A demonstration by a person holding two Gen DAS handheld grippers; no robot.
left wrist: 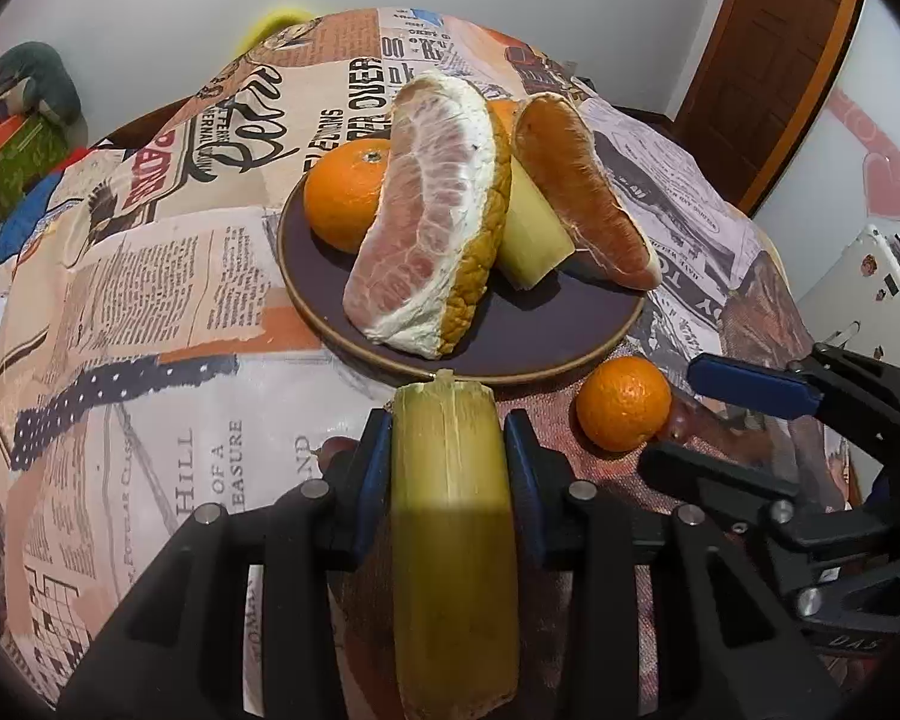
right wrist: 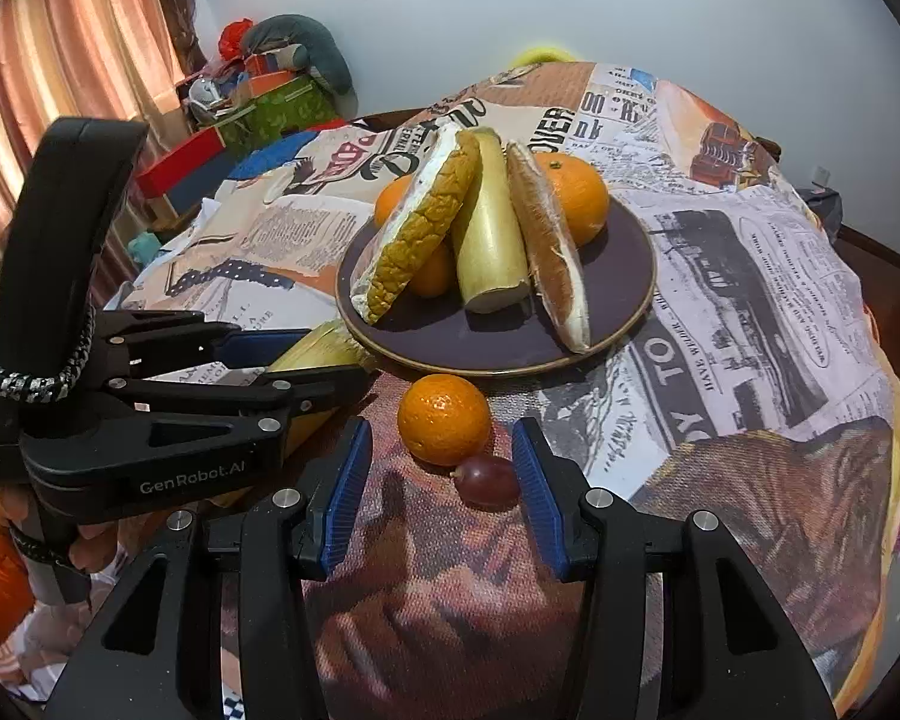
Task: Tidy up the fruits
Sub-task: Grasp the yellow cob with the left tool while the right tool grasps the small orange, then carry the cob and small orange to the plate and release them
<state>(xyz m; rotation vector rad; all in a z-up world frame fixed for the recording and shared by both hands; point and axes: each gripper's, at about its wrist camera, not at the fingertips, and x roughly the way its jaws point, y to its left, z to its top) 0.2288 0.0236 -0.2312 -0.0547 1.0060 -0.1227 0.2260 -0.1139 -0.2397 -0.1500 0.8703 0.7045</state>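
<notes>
My left gripper (left wrist: 449, 450) is shut on a pale yellow sugarcane piece (left wrist: 453, 516), just short of the dark purple plate (left wrist: 498, 336). The plate holds two pomelo wedges (left wrist: 432, 222), another sugarcane piece (left wrist: 531, 228) and oranges (left wrist: 342, 195). A loose orange (right wrist: 444, 419) and a red grape (right wrist: 489, 481) lie on the cloth in front of the plate (right wrist: 630, 276). My right gripper (right wrist: 441, 495) is open, its fingers on either side of the grape, the orange just beyond. The left gripper (right wrist: 306, 360) with its sugarcane (right wrist: 324, 348) shows at left.
The table is covered by a newspaper-print cloth (right wrist: 750, 276). Boxes and a plush toy (right wrist: 294, 54) are stacked at the far left by a curtain. A wooden door (left wrist: 768, 54) stands at the far right. My right gripper (left wrist: 714, 420) shows beside the loose orange (left wrist: 623, 402).
</notes>
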